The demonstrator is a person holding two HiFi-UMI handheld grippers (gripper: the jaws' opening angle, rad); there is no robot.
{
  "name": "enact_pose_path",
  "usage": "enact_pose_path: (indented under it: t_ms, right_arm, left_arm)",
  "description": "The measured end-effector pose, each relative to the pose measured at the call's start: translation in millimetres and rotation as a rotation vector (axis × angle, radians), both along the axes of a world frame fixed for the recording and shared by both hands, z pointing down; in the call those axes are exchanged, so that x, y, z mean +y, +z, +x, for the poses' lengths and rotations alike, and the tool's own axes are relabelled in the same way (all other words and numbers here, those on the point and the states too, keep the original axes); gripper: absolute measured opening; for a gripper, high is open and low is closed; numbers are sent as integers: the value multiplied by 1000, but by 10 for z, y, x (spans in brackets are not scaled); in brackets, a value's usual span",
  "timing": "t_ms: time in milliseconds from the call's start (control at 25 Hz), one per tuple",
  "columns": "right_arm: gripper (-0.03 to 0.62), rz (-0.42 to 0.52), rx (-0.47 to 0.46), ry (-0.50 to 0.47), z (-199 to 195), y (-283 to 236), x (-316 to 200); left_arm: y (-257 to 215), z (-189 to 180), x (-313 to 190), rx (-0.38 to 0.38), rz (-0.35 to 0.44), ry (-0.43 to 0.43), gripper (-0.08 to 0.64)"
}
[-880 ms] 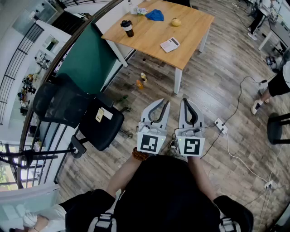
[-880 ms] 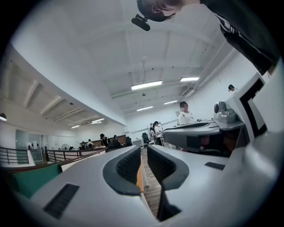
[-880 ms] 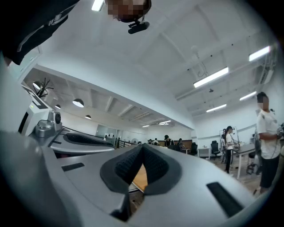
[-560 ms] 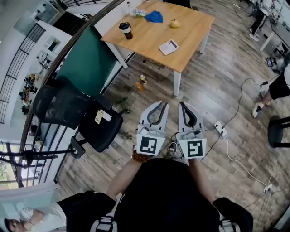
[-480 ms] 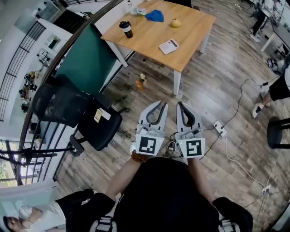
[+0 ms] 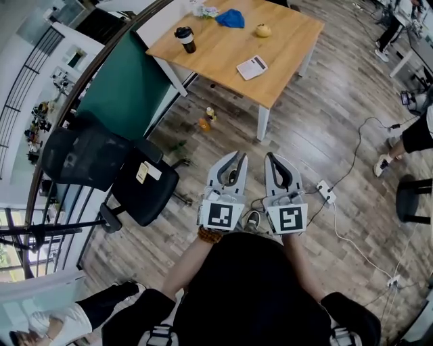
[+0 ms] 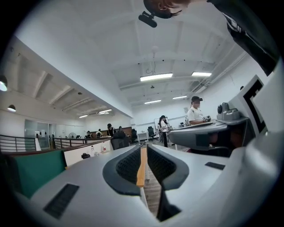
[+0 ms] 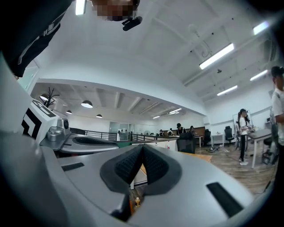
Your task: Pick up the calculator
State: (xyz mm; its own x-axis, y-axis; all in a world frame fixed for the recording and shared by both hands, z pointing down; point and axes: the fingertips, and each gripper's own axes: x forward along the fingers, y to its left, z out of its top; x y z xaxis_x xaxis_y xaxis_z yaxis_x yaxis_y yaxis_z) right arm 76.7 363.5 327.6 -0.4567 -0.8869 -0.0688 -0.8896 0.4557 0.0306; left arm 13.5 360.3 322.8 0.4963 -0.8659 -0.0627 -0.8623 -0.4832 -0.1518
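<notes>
Calculator [image 6: 252, 67], white, lies flat on the wooden tabletop [image 6: 216, 54], toward the edge nearest me and clear of everything else on it. Farther back on the same tabletop I see a dark cup [image 6: 185, 39], a blue cloth [image 6: 231, 19] and a yellow fruit [image 6: 262, 30], each apart from the calculator.

I hold both tools low in front of my body, over the plank floor [image 6: 318, 128], well short of the tabletop. The left hand-held gripper [image 6: 236, 156] and right hand-held gripper [image 6: 270, 157] sit side by side, close together, both pointing toward the tabletop. In the left gripper view, the left hand-held gripper [image 7: 143, 148] is clenched with only a thin slit between its ribbed pads and nothing held there; the tabletop's edge shows through the slit. In the right gripper view, the right hand-held gripper [image 8: 142, 148] is clenched too, its tips meeting, with nothing in it.

A black chair [image 6: 101, 162] stands to my left. A white power strip [image 6: 325, 191] lies on the floor just right of the right hand-held gripper. Two small bottles [image 6: 206, 121] stand on the floor beside the table's leg.
</notes>
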Motion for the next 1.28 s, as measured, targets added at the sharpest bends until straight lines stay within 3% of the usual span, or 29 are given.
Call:
enact_pose_path:
  t_ms: [360, 720, 1040, 1200, 1280]
  right_arm:
    - [5, 0, 99, 24, 99, -63, -522]
    - [5, -8, 110, 39, -10, -87, -1104]
    - [5, -46, 138, 53, -105, -14, -1547]
    - [5, -65, 160, 67, -145, 38, -1746]
    - [5, -67, 161, 76, -168, 48, -1844]
  left_arm:
    - [127, 201, -670, 65, -23, 72, 66]
    - [143, 125, -1304, 88, -44, 106, 66]
    - [321, 60, -1771, 85, -88, 136, 66]
    - [430, 33, -1953, 37, -102, 169, 66]
    - [412, -10, -2051, 68, -108, 171, 66]
